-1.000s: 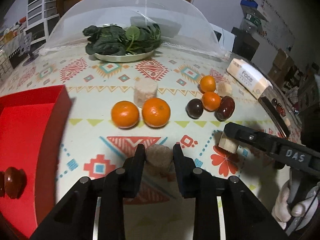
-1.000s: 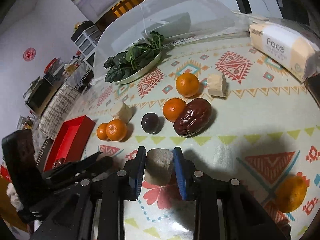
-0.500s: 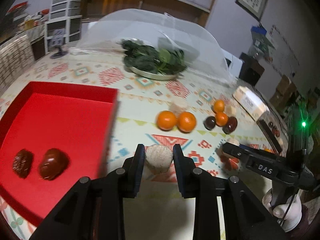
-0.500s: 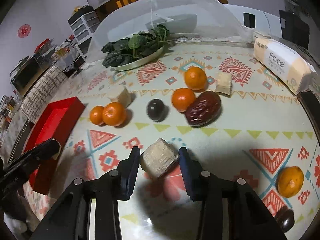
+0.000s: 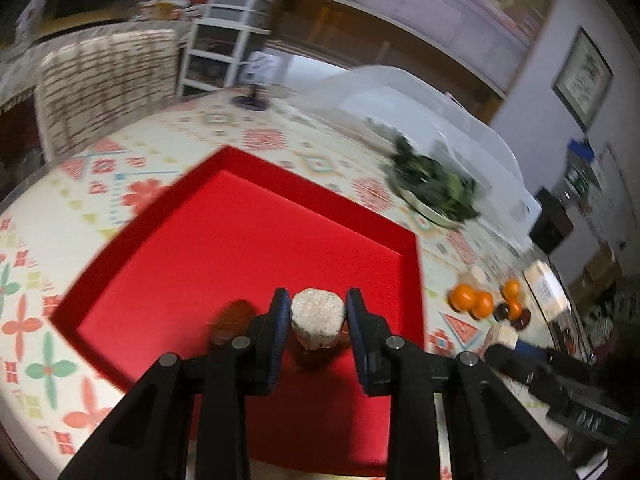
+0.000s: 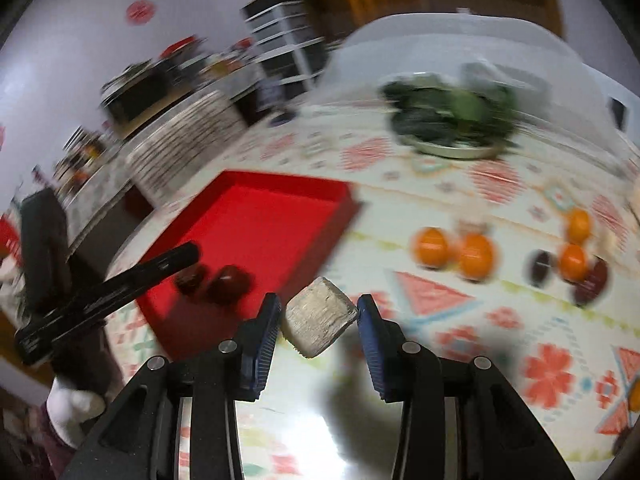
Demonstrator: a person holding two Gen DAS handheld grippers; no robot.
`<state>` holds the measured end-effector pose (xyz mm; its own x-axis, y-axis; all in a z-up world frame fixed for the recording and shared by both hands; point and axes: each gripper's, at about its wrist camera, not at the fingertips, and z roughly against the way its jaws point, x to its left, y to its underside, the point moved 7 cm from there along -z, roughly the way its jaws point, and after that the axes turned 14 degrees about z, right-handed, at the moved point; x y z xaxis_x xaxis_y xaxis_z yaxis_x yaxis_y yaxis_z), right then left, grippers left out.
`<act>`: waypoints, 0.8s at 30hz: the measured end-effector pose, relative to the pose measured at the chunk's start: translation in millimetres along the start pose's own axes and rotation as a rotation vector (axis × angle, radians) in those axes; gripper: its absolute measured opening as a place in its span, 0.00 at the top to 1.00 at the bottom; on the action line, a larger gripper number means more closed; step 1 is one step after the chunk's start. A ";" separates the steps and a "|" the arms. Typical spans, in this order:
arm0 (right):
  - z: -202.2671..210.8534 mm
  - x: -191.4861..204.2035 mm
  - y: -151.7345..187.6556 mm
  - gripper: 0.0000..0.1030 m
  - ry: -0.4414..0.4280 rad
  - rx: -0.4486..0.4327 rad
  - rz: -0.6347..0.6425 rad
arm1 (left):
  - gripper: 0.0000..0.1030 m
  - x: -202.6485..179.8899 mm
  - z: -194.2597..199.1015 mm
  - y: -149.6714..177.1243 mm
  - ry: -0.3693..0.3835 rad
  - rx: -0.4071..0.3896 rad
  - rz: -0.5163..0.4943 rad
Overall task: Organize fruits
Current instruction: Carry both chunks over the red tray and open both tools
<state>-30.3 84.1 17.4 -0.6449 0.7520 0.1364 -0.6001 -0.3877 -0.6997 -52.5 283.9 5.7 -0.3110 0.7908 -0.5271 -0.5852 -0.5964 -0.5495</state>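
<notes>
Over the red tray [image 5: 256, 240], the left tongs [image 5: 318, 312] are clamped on a pale, rough round chunk [image 5: 318, 318], held clear above the tray floor. Two dark red fruits [image 6: 216, 282] already lie in the tray's near part; in the left view one shows as a brown blur just left of the tongs, and another seems to sit right under the chunk, though blur makes that hard to tell.

The right tongs [image 6: 318, 326] are clamped on a blocky grey-beige chunk [image 6: 318, 322], gripped by its corners and tilted. They hang over the patterned desk [image 6: 460, 320], just beside the tray's near right corner and not yet over it.

The step in hand looks like dropping both chunks into the tray. For the left, I would shift a little toward the bare red floor farther in, so the chunk does not land on a fruit, then lower close to the floor before spreading the tongs; a round piece may roll if let go from height. For the right, the corner grip looks insecure, so carry it slowly over the tray wall, keep clear of the other tongs, and set it down flat.

The oranges [image 6: 454, 250] and dark fruits [image 6: 538, 266] wait on the desk, well apart from the tray.
</notes>
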 end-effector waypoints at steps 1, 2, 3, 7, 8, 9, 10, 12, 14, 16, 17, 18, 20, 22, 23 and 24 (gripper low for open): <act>-7.0 11.0 -3.7 0.58 -0.016 0.007 0.016 | 0.73 7.7 2.1 -4.8 -0.005 -0.008 0.015; -12.6 19.5 -6.0 0.58 -0.027 0.014 0.031 | 0.73 14.2 4.2 -8.0 -0.008 -0.014 0.027; -17.0 26.6 -7.6 0.58 -0.035 0.020 0.042 | 0.73 20.0 5.7 -11.5 -0.009 -0.020 0.038; -37.9 55.5 -12.8 0.58 -0.060 0.050 0.091 | 0.73 40.6 10.1 -22.9 -0.021 -0.039 0.079; -43.1 61.6 -13.2 0.58 -0.065 0.057 0.103 | 0.73 45.1 10.4 -25.0 -0.025 -0.041 0.089; -47.4 67.0 -13.3 0.58 -0.069 0.065 0.114 | 0.73 48.4 10.3 -26.5 -0.028 -0.043 0.096; -50.7 70.9 -12.8 0.58 -0.072 0.071 0.122 | 0.73 52.1 10.4 -27.6 -0.031 -0.043 0.105; -57.9 78.4 -12.0 0.58 -0.080 0.084 0.135 | 0.73 57.6 10.3 -29.3 -0.031 -0.040 0.118; -63.2 83.1 -11.2 0.58 -0.089 0.094 0.145 | 0.70 59.3 9.9 -29.2 -0.027 -0.036 0.126; -66.8 85.4 -10.5 0.58 -0.092 0.100 0.145 | 0.57 60.1 10.3 -29.8 -0.019 -0.037 0.139; -67.2 86.0 -10.8 0.57 -0.095 0.101 0.143 | 0.54 60.9 11.1 -30.5 -0.017 -0.040 0.143; -66.1 86.9 -10.7 0.55 -0.097 0.100 0.141 | 0.51 61.3 12.2 -31.6 -0.015 -0.045 0.149; -64.4 86.4 -11.9 0.47 -0.092 0.093 0.137 | 0.46 62.6 14.9 -33.8 -0.010 -0.052 0.161; -60.3 85.9 -13.8 0.44 -0.087 0.082 0.134 | 0.42 64.3 18.5 -35.7 -0.008 -0.061 0.172; -57.3 84.0 -15.2 0.43 -0.082 0.074 0.131 | 0.41 64.4 20.3 -36.6 -0.008 -0.066 0.176; -53.3 80.4 -17.0 0.43 -0.075 0.063 0.125 | 0.38 64.0 22.3 -37.0 -0.007 -0.070 0.181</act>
<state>-46.7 179.6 2.8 -0.7489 0.6544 0.1048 -0.5396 -0.5103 -0.6696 -67.4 359.6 6.8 -0.4114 0.6709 -0.6170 -0.4656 -0.7366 -0.4905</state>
